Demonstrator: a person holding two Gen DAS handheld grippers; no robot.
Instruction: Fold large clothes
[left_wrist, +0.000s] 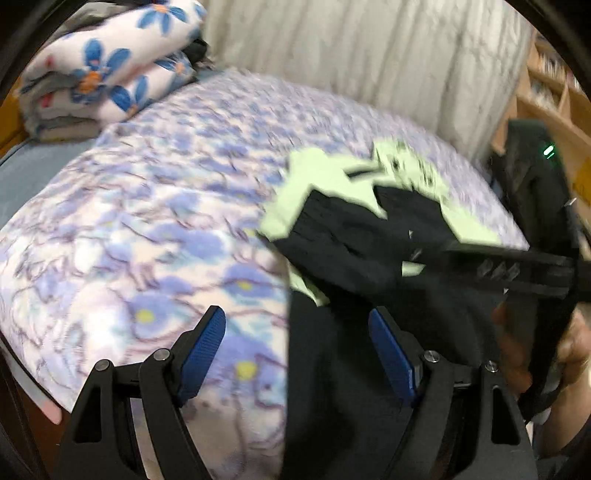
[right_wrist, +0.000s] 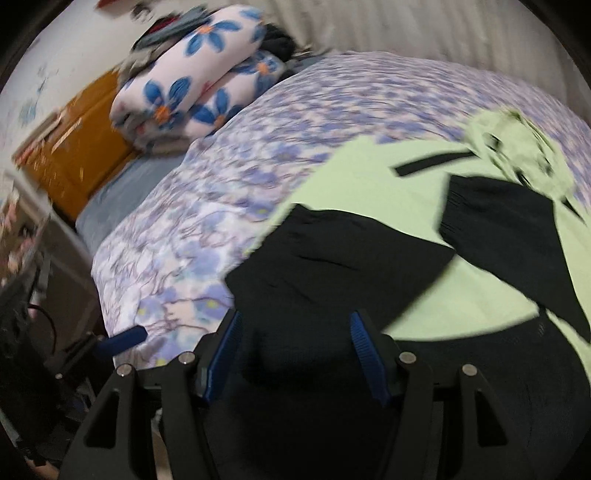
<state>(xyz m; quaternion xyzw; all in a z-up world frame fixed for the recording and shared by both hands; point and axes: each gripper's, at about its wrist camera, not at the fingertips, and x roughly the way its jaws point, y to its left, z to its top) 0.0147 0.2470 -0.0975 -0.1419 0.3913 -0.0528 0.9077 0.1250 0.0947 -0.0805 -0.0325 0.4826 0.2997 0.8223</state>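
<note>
A large light-green and black garment (right_wrist: 417, 206) lies on the bed with the purple flowered cover (right_wrist: 295, 125), its black sleeves laid across the green body. It also shows in the left wrist view (left_wrist: 369, 229) at the right. My left gripper (left_wrist: 297, 328) is open above the bed's near edge, with black cloth between and below its right finger. My right gripper (right_wrist: 295, 332) is open over the garment's black lower part. The right gripper's body (left_wrist: 524, 269) shows at the right of the left wrist view. One blue left fingertip (right_wrist: 125, 338) shows at the left of the right wrist view.
A folded white quilt with blue flowers (left_wrist: 110, 66) is stacked at the bed's far left. A pale curtain (left_wrist: 369, 55) hangs behind the bed. Wooden shelves (left_wrist: 554, 96) stand at the far right. An orange wooden cabinet (right_wrist: 77, 144) stands left of the bed.
</note>
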